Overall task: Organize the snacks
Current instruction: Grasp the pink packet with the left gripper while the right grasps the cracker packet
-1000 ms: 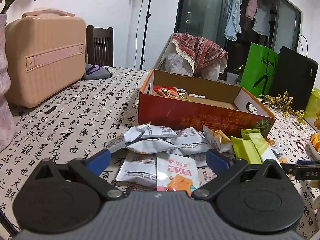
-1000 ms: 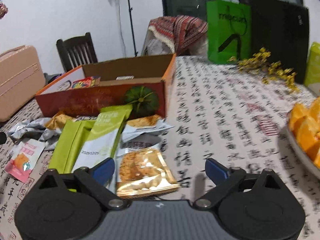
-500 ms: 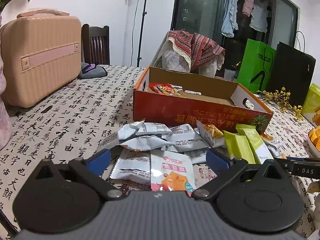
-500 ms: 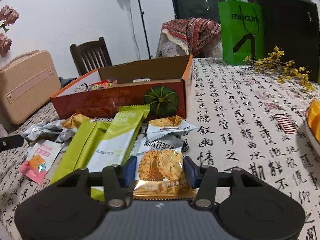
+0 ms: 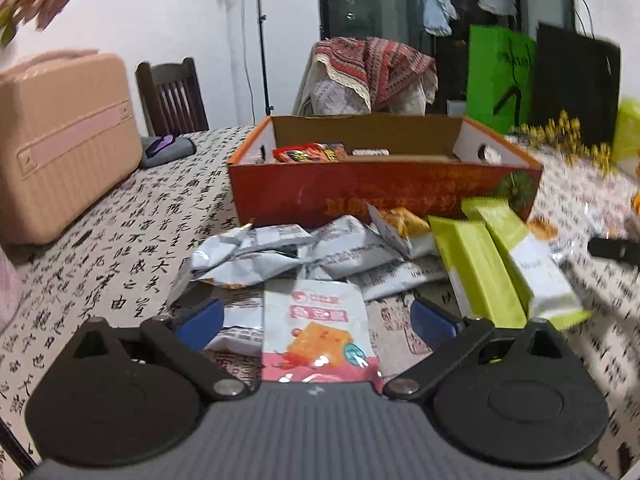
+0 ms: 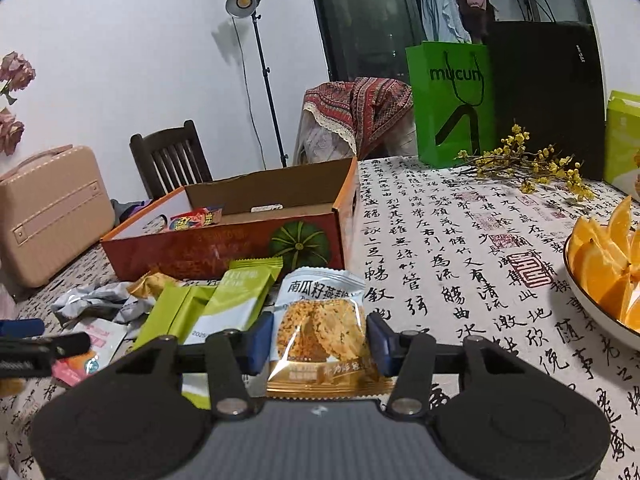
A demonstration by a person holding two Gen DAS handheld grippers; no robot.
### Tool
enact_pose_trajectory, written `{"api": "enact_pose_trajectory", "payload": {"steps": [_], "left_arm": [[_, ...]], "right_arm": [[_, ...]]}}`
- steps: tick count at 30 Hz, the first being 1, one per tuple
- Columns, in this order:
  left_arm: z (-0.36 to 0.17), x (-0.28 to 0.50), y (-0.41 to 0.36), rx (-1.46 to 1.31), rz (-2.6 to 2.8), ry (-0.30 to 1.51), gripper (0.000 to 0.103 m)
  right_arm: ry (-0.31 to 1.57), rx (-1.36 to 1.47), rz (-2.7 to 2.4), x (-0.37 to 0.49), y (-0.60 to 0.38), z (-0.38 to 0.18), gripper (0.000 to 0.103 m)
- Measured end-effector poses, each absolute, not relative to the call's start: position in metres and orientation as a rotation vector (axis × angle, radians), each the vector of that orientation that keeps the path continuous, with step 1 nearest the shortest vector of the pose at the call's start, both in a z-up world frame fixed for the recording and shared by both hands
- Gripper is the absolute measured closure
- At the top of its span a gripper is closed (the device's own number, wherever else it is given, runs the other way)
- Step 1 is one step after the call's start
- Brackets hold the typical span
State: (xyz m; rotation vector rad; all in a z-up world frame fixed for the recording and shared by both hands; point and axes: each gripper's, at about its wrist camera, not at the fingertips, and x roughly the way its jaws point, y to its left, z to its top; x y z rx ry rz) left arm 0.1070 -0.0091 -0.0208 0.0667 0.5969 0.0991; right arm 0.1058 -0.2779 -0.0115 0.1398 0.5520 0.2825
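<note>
- Moved since the earlier frame: right gripper (image 6: pixel 320 338) has just been closing, its fingers now clamped on the cracker packet (image 6: pixel 320 320), which was lying flat on the worktop (image 6: pixel 460 248) and now stands raised between them.
- Left gripper (image 5: pixel 316 318): fingers spread, gripping nothing; it has edged closer over the pink-and-white packet (image 5: pixel 316 332), which lies flat between them, untouched.
- Snack pile: grey packets (image 5: pixel 280 252) at 12 o'clock of the left gripper, green packets (image 5: pixel 500 268) at 2 o'clock.
- Box (image 6: pixel 240 240): open-topped, at 11 o'clock of the right gripper, behind the pile; a red packet (image 6: pixel 196 218) already inside.
- Handling advice, right: the hold is on the packet's side edges only; likely best to lift clear of the green packets and over the box's front wall before letting go.
- Risk: slippery foil may slide if tilted sharply.
</note>
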Motion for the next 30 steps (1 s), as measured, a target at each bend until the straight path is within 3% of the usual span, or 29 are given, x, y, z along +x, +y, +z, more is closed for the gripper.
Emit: {"api": "enact_pose_trajectory", "payload": {"steps": [2, 6, 10, 17, 23, 26, 30], "left_arm": [[-0.026, 0.108, -0.017, 0.116, 0.113, 0.606, 0.004], [-0.039, 0.114, -0.023, 0.152, 0.145, 0.655, 0.017], [-0.041, 0.116, -0.021, 0.143, 0.162, 0.658, 0.021], [-0.035, 0.114, -0.011, 0.089, 0.167, 0.653, 0.050], [-0.031, 0.107, -0.013, 0.115, 0.169, 0.617, 0.058], [-0.028, 0.101, -0.020, 0.159, 0.184, 0.566, 0.070], [-0.023, 0.096, -0.022, 0.164, 0.170, 0.541, 0.076]], "right_arm": [[0.554, 0.140, 0.286, 0.105, -0.277, -0.013, 0.054], [0.561, 0.143, 0.294, 0.104, -0.277, -0.014, 0.054], [0.564, 0.145, 0.302, 0.103, -0.275, -0.016, 0.054], [0.571, 0.150, 0.307, 0.103, -0.275, -0.018, 0.053], [0.579, 0.151, 0.312, 0.103, -0.273, -0.019, 0.053], [0.578, 0.148, 0.315, 0.102, -0.272, -0.019, 0.053], [0.581, 0.149, 0.311, 0.102, -0.272, -0.019, 0.053]]}}
